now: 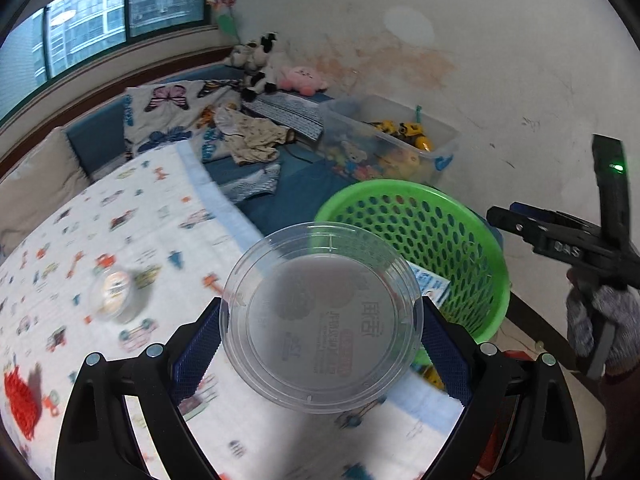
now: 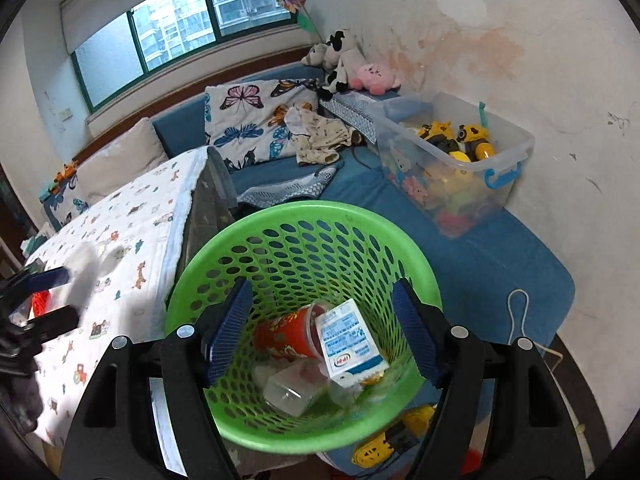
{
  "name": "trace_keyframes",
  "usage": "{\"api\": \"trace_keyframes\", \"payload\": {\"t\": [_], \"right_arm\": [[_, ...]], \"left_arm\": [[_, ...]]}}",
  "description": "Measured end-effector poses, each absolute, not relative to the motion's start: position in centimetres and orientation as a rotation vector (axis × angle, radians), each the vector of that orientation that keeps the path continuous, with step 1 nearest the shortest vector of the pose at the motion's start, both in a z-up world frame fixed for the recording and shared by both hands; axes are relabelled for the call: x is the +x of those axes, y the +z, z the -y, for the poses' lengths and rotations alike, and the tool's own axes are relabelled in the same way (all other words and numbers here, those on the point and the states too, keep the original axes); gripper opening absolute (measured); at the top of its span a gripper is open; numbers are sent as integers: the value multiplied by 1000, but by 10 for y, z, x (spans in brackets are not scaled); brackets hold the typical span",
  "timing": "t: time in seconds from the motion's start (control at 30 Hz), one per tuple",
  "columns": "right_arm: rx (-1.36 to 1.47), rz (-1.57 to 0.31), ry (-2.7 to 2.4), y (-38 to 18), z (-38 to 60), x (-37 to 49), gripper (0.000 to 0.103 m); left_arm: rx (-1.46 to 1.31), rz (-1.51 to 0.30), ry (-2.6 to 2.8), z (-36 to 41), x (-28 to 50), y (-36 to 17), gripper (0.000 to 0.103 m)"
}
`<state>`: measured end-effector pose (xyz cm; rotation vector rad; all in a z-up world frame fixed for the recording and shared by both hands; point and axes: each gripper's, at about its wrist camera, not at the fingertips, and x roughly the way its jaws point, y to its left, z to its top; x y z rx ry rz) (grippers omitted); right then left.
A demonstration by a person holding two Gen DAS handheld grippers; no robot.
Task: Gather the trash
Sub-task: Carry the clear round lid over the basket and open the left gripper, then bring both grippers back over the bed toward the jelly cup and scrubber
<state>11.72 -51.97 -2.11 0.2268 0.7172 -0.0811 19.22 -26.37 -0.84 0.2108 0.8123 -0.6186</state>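
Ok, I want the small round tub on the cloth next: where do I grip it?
Across its round side wall, squeezing opposite sides, coming from above. The tub seems to sit flat, lid up, on the cloth with nothing close beside it, though it is blurred. The right gripper is open and empty; the left gripper holds a clear lid.

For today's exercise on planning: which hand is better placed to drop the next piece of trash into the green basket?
Left. The left gripper already clamps a clear lid near the basket. The right gripper, over the basket, holds nothing.
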Motion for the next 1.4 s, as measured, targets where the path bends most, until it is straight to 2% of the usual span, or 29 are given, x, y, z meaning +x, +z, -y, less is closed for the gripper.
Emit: {"api": "trace_keyframes", "payload": {"t": [0.3, 0.63, 1.03, 1.4], "right_arm": [[264, -686, -82, -18, 527, 89, 74], [293, -677, -80, -21, 532, 75, 74], [300, -679, -66, -24, 524, 69, 75], [256, -694, 16, -19, 483, 81, 75]], "left_arm": [[239, -852, -671, 323, 206, -24, 90], [229, -890, -689, 349, 215, -38, 92], [130, -890, -728, 322, 209, -31, 94], [102, -859, -612, 238, 186, -26, 94]]}}
